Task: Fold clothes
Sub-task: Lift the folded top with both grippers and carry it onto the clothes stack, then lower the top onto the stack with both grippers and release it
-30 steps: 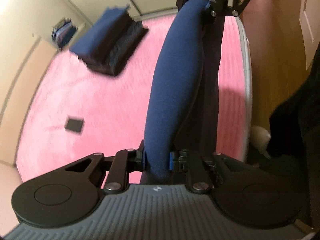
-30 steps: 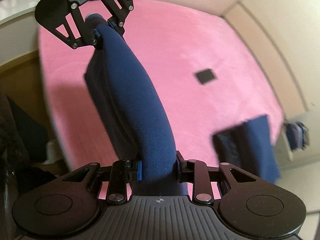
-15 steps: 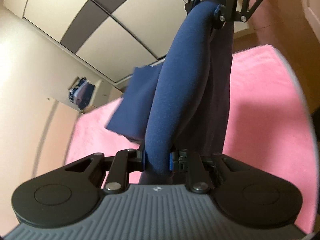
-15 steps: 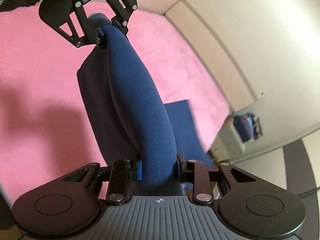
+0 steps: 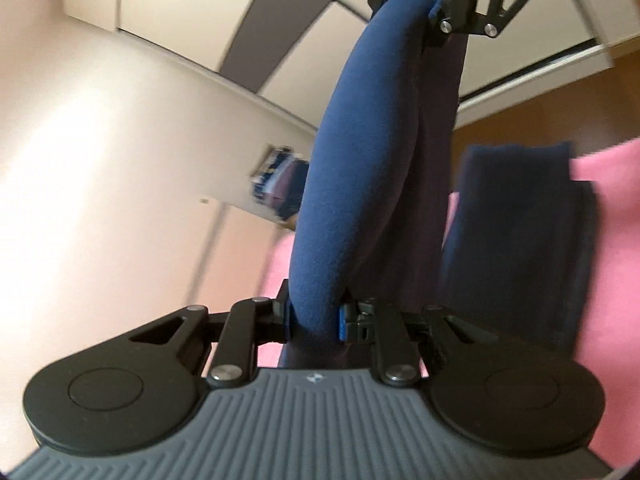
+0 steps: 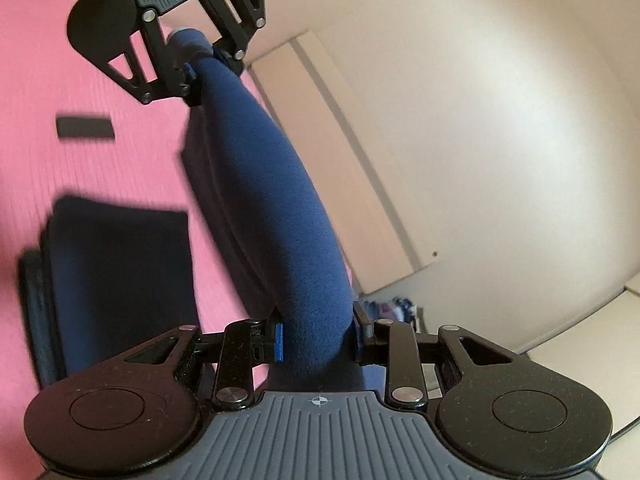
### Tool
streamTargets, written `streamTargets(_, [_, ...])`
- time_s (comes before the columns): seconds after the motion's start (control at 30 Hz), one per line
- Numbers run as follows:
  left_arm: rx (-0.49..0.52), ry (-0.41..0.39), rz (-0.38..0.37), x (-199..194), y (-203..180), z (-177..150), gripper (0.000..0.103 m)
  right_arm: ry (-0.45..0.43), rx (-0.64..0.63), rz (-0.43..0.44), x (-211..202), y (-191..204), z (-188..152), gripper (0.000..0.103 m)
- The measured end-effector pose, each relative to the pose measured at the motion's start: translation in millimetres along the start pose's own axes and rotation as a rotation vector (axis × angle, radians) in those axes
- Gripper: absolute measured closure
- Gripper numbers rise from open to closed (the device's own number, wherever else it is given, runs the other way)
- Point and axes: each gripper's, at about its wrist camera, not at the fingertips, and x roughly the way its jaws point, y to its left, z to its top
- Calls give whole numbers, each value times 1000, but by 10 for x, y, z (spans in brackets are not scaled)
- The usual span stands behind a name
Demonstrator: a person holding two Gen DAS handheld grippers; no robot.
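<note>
The left tool (image 5: 314, 322) and the right tool (image 6: 318, 340) each clamped one end of a folded navy fleece garment (image 5: 360, 160), stretched between them above the pink surface (image 6: 100, 168), beside a stack of folded navy clothes (image 6: 116, 272).

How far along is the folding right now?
Done: a stack of dark folded clothes lies on the pink surface. In hand: a folded blue fleece garment hangs stretched between the left tongs and the right tongs, both shut on it, off the surface. Left: setting it down, probably on the stack. Whether more clothes wait cannot be seen.
</note>
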Motion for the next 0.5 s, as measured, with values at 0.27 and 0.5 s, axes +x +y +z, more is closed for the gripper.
streamTargets(0.27, [20, 165, -247, 1308, -1645, -546, 84, 152, 29, 222, 695, 1074, -774, 69])
streamTargets(0.5, [74, 114, -195, 1184, -1788, -657, 81, 158, 17, 217, 621, 1072, -773, 69])
